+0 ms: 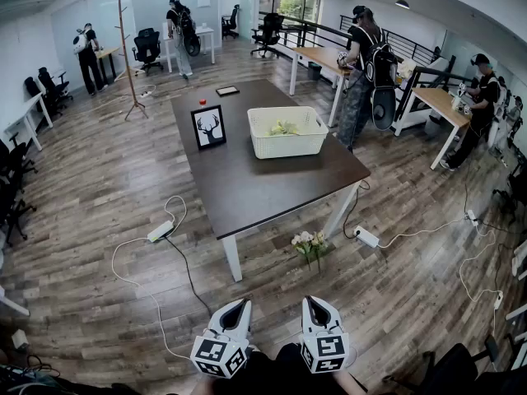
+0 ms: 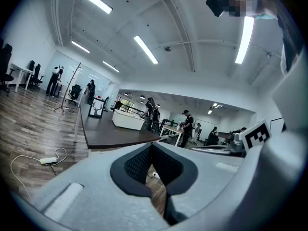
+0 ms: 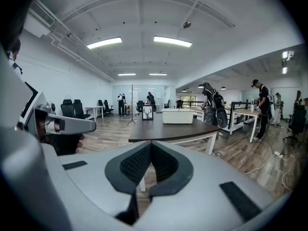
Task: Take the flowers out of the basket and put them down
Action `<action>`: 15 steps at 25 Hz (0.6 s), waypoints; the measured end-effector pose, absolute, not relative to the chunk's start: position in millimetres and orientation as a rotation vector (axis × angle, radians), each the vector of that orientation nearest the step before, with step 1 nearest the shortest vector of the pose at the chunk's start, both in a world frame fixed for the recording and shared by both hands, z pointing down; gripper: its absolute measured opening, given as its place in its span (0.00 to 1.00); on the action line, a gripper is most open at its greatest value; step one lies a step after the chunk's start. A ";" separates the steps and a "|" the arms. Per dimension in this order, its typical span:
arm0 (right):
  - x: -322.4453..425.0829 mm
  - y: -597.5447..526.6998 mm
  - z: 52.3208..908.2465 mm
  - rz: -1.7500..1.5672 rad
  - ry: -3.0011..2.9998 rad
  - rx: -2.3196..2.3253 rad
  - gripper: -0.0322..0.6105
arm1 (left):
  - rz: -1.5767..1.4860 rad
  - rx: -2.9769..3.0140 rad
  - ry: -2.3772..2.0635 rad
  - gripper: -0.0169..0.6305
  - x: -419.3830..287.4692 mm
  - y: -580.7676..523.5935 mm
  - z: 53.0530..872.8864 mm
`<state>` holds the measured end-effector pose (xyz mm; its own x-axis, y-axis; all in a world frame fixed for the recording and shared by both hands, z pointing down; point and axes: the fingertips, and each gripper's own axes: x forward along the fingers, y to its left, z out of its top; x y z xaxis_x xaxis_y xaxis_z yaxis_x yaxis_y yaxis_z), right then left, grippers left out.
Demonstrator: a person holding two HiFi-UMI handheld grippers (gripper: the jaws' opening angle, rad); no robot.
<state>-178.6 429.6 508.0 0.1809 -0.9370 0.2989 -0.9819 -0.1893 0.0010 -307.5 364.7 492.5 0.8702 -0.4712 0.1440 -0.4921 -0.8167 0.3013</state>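
Because the person stands well back from the table [image 1: 247,183], the head view takes in a wide office with a wooden floor [image 1: 99,220] and other people at desks along the upper edge. The dark table fills the middle of the frame. On it, right of centre, sits a white basket [image 1: 286,144] with pale green flowers [image 1: 284,127] lying inside. A framed deer picture [image 1: 208,127] stands just left of it. A separate bunch of flowers [image 1: 309,243] lies on the floor below the table's near edge, beside a table leg.

At the bottom centre, the left gripper [image 1: 240,303] and right gripper [image 1: 311,301] sit side by side, pointing towards the table and tipped slightly downward. Each gripper's own view shows its jaws pressed together with nothing between them.

By the look of it, one bunch is out and more waits in the basket, with no reach begun. The next move calls for walking up to the table, opening a gripper and lowering it over the basket rim onto the stems.
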 end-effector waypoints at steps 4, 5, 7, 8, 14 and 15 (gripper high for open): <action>-181.5 433.1 513.8 0.344 -1.856 2.268 0.06 | 0.097 2.722 -0.694 0.04 -303.3 368.6 498.8; -181.6 433.9 514.1 0.344 -1.852 2.271 0.06 | 0.096 2.725 -0.685 0.04 -302.2 369.1 498.8; -180.9 436.0 514.6 0.343 -1.838 2.276 0.06 | 0.098 2.728 -0.669 0.04 -300.3 369.7 498.6; -180.1 436.9 514.8 0.345 -1.831 2.279 0.06 | 0.100 2.728 -0.663 0.04 -299.5 369.4 498.6; -172.0 432.7 517.9 0.419 -1.844 2.328 0.06 | 0.107 2.720 -0.651 0.04 -296.4 362.1 500.4; -169.7 431.0 519.6 0.430 -1.847 2.332 0.06 | 0.110 2.716 -0.653 0.04 -295.1 359.8 501.6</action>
